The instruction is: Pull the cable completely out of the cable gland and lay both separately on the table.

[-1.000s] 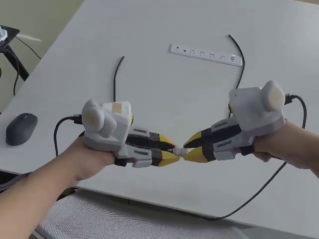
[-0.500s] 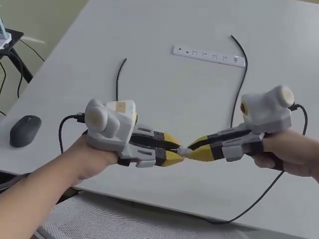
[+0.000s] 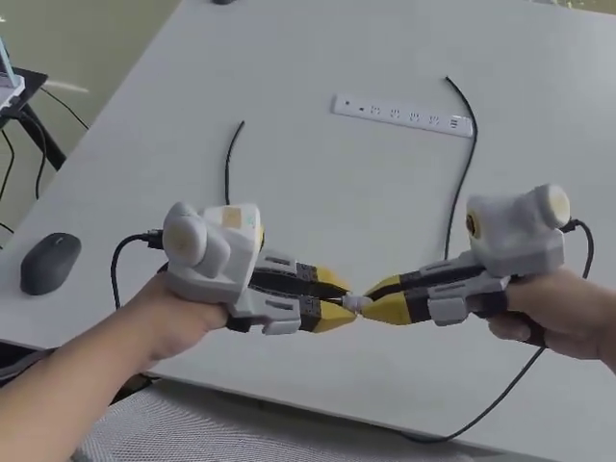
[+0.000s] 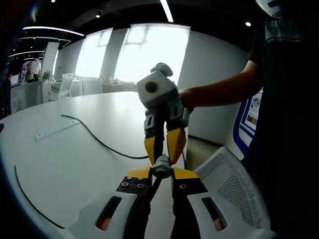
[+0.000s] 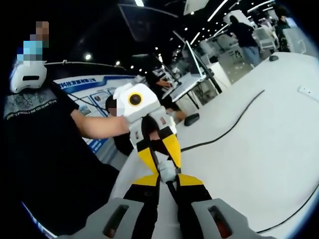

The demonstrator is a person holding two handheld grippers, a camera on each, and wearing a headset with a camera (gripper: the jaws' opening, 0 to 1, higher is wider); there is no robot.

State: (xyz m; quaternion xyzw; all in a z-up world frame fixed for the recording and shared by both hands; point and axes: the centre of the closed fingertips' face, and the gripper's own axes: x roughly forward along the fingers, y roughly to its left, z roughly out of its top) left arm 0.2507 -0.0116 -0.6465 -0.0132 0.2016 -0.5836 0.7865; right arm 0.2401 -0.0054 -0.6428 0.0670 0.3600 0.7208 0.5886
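Note:
A small pale grey cable gland (image 3: 356,302) hangs in the air above the table's near edge, between my two grippers, which meet tip to tip. My left gripper (image 3: 348,310) is shut on a thin black cable (image 4: 152,186) that runs back between its jaws from the gland (image 4: 161,167). My right gripper (image 3: 371,310) comes from the opposite side and is shut on the gland (image 5: 168,172). In the left gripper view the right gripper (image 4: 162,158) points straight at me. In the right gripper view the left gripper (image 5: 165,167) does the same.
On the white table (image 3: 318,58) lie a white power strip (image 3: 402,113) with its black cord (image 3: 464,164) at the back and a loose black cable (image 3: 231,159) to the left. A dark mouse (image 3: 50,262) sits near the left edge. Gripper leads trail off the front edge.
Both grippers stay tip to tip on the gland. The right hand has shifted a little to the right and lower, with its gripper lying flatter. The view has also moved slightly.

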